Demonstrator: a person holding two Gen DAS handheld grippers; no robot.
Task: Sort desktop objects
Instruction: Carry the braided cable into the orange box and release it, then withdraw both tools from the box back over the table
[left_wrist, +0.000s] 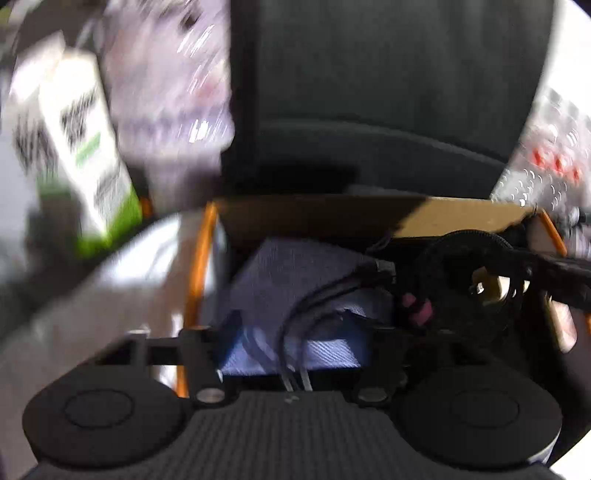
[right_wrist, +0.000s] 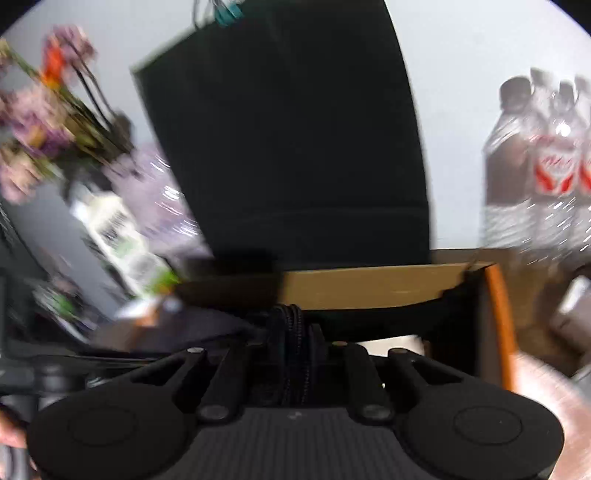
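The right gripper (right_wrist: 295, 332) was clenched on a black cable (right_wrist: 293, 325) over the cardboard box (right_wrist: 369, 288). The left gripper (left_wrist: 295, 332) stood released above a blue cloth (left_wrist: 295, 280) inside it. Water bottles (right_wrist: 546, 166) stood beside.

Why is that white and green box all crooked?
The white and green carton leans sideways left of the cardboard box, not upright. The blur makes it hard to tell what props it. Inside the box, black cables lie tangled over a blue cloth.
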